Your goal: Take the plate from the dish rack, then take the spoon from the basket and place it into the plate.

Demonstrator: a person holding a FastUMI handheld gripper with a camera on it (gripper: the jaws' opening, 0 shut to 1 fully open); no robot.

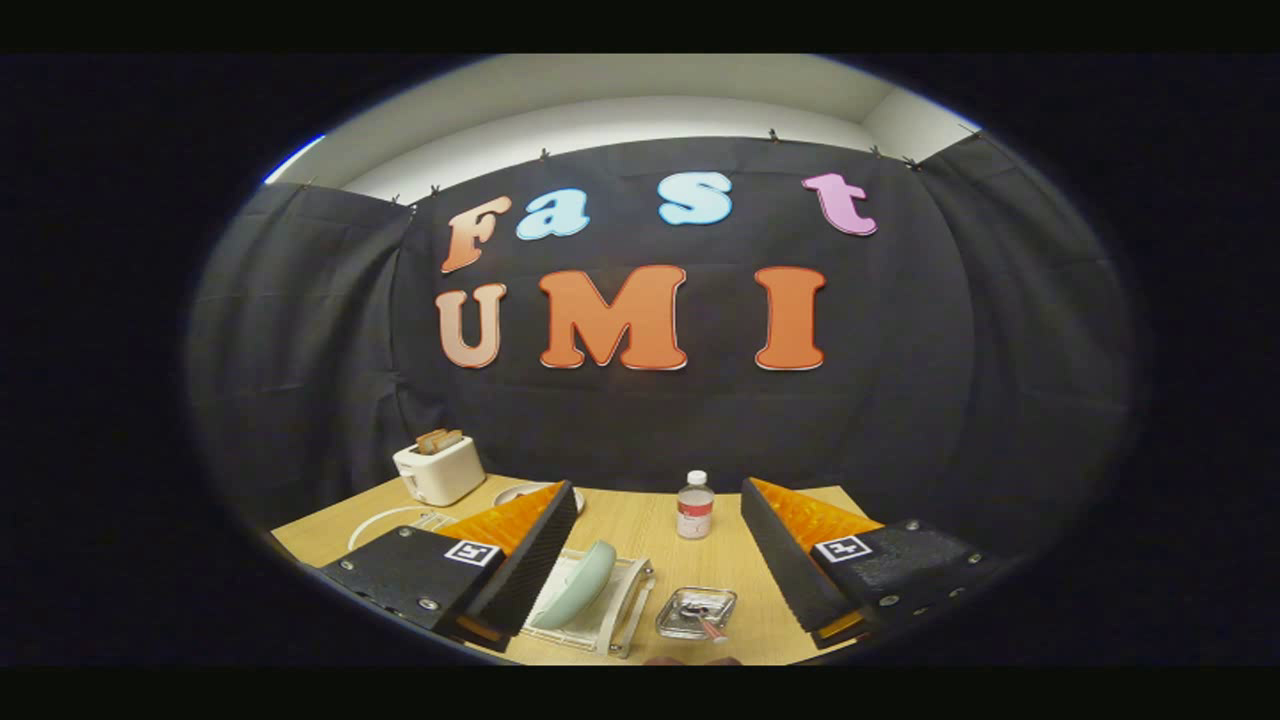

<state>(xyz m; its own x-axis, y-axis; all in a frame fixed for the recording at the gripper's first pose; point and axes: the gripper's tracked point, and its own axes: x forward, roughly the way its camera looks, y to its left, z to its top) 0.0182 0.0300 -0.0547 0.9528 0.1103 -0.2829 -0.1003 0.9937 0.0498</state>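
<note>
We find the plate (580,583) standing on edge in the rack (625,620), leaning, just inside the left finger (520,570) and partly hidden behind it. It is pale green and looks untouched, so we judge the first step not yet begun.

The spoon (708,624) lies in the basket (695,612), a small clear tray on the table (640,530), low between the fingers and just right of the rack. Only a short reddish handle and a dark end show; we cannot tell more of its shape.

The gripper (660,550) is spread wide with nothing between its fingers. It touches neither plate nor spoon and sits above and short of both.

Progress: nothing done as far as we can see. Left to do: lift the plate out of the rack, set it down on a free patch of table, pick the spoon out of the basket, put it in the plate. The plate's thin upright rim will likely need a pinch across the edge; the rack's posts stand close by, so a snag is possible.

Further out: a bottle (695,505) stands beyond the fingers, near the middle. A toaster (438,468) with bread in its slots sits far left, beyond the left finger. A second pale dish (522,492) peeks out behind the left finger's tip.
</note>
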